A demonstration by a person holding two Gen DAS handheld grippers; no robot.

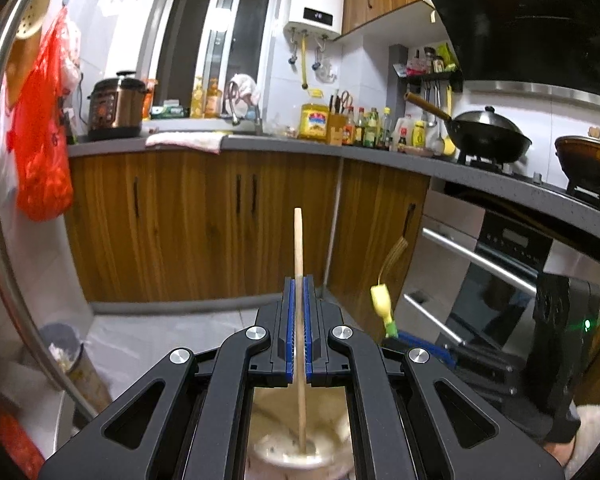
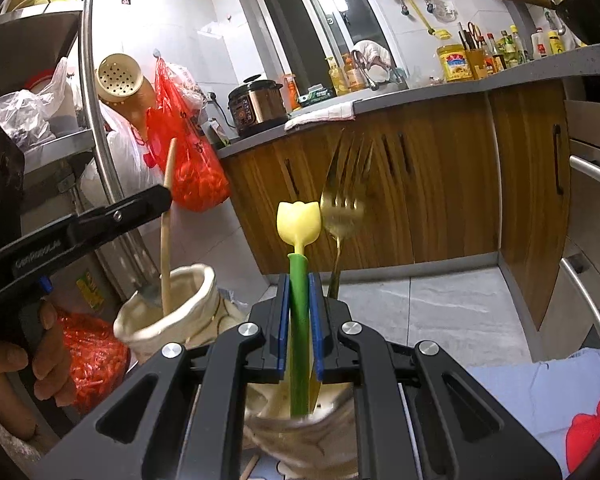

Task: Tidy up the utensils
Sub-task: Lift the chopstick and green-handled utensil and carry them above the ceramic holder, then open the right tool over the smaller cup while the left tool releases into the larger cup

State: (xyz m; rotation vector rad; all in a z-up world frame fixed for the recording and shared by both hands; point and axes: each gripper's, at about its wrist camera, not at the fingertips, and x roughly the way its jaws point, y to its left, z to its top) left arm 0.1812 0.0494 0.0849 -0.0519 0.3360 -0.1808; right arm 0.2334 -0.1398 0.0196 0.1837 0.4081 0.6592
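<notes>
My left gripper (image 1: 298, 292) is shut on a thin wooden stick (image 1: 298, 248), held upright with its lower end in a cream cup (image 1: 296, 454) below. The same stick (image 2: 165, 256) and cup (image 2: 180, 308) show at the left of the right wrist view, with the left gripper (image 2: 156, 200) closed around the stick. My right gripper (image 2: 299, 292) is shut on the green handle of a yellow tulip-topped utensil (image 2: 299, 224), over a second cream cup (image 2: 300, 432). A gold fork (image 2: 342, 216) stands in that cup, tines up. The tulip utensil also shows in the left wrist view (image 1: 382, 300).
Wooden cabinets (image 1: 204, 220) and a grey counter (image 1: 284, 146) lie ahead, an oven (image 1: 496, 280) to the right. A metal rack pole (image 2: 96, 136), red bags (image 2: 188, 160) and a hanging colander (image 2: 118, 78) stand at the left. A bin (image 1: 66, 352) sits on the tiled floor.
</notes>
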